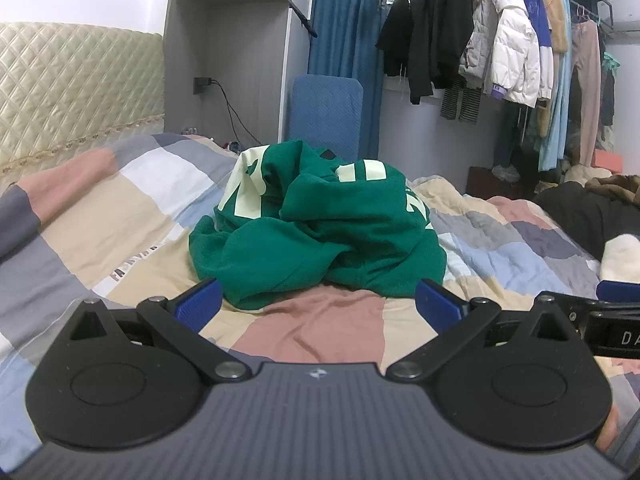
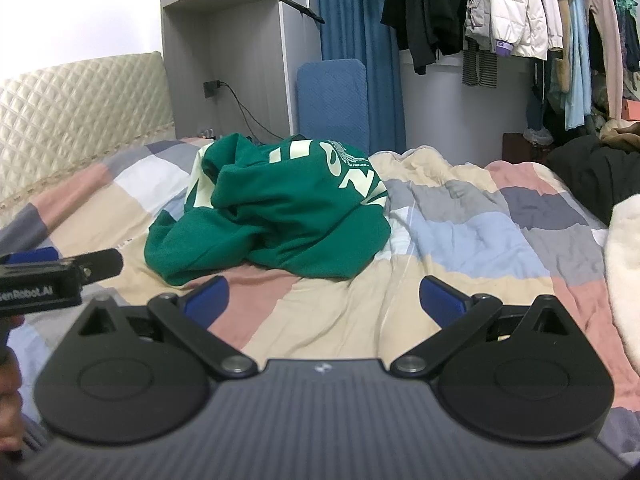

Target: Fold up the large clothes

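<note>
- On the bed ahead of me, a crumpled green sweatshirt point(image 1: 316, 228) with pale cream lettering sits heaped on the patchwork quilt point(image 1: 120, 216), unfolded, its fabric bunched into thick rolls.
- Just short of that heap, my left gripper point(image 1: 318, 304) hangs above a pink patch of quilt, its blue-padded fingers point(image 1: 200, 302) spread wide and grasping nothing; the sweatshirt's near hem lies between the pads and a little beyond them.
- My right gripper point(image 2: 324, 300) is likewise spread wide and empty, over tan and pink patches, with the sweatshirt ahead and to its left, apart from the pads.
- From the right wrist view, the side of my left gripper pokes in at the left edge.
- A dark garment point(image 2: 596, 176) and something white and fluffy point(image 2: 624, 256) lie on the quilt at the far right.
- Behind the bed stand a quilted cream headboard point(image 1: 80, 84), a grey cabinet point(image 1: 228, 52), a blue padded board point(image 1: 326, 112) leaning on blue curtains point(image 1: 344, 16), and a rail of hanging clothes point(image 1: 512, 40).
</note>
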`<state>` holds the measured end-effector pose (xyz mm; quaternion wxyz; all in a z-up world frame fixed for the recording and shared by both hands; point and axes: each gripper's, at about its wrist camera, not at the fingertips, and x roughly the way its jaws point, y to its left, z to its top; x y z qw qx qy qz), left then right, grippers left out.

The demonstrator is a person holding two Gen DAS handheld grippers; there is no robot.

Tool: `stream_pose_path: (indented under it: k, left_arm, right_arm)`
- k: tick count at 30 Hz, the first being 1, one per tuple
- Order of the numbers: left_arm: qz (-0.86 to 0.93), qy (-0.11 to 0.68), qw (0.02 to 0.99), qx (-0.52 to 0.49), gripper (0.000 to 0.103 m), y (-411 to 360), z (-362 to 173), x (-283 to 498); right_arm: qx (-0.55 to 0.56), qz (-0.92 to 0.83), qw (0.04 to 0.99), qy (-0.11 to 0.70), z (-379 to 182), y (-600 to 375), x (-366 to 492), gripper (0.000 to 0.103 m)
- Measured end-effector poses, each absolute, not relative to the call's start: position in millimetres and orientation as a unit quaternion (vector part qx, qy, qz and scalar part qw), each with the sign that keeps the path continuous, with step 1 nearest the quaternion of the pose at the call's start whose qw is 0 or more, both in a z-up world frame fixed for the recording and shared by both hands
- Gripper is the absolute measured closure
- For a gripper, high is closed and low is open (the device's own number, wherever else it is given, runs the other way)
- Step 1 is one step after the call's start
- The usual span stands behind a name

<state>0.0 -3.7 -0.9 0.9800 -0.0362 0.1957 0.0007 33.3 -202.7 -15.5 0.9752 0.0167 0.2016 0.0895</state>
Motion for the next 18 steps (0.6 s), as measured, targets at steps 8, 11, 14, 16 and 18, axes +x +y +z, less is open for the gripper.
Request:
stream_pose_path:
  k: [8,11,14,16,18]
  left_arm:
    - [0.001,0.199,0.979,-0.04,0.0,-2.5,-0.3,0.3]
    - [0.002,0.199,0.979,-0.044,0.0,-1.4,0.0,0.4]
    - [0.001,0.196,0.98,-0.039,0.0,-1.4,0.2,-0.2]
    - [0.002,0.195,0.98,-0.041,0.0,0.1,-0.5,0.0]
    - [0.003,0.195,0.98,-0.042,0.0,0.6,-1.0,0.9]
  right_arm:
    - [0.016,0.089,0.975,0.202,-16.2,-202.7,33.0,0.0]
    - [0.016,0.089,0.975,0.202,-16.3,-202.4,33.3,0.0]
    - [0.014,0.086,0.975,0.205,-16.8,-202.5,32.7,0.0]
    - [0.011,0.087,0.975,0.204,-18.4,-201.3,32.8,0.0]
    - [0.009,0.086,0.975,0.204,-19.4,-201.2,32.9,0.0]
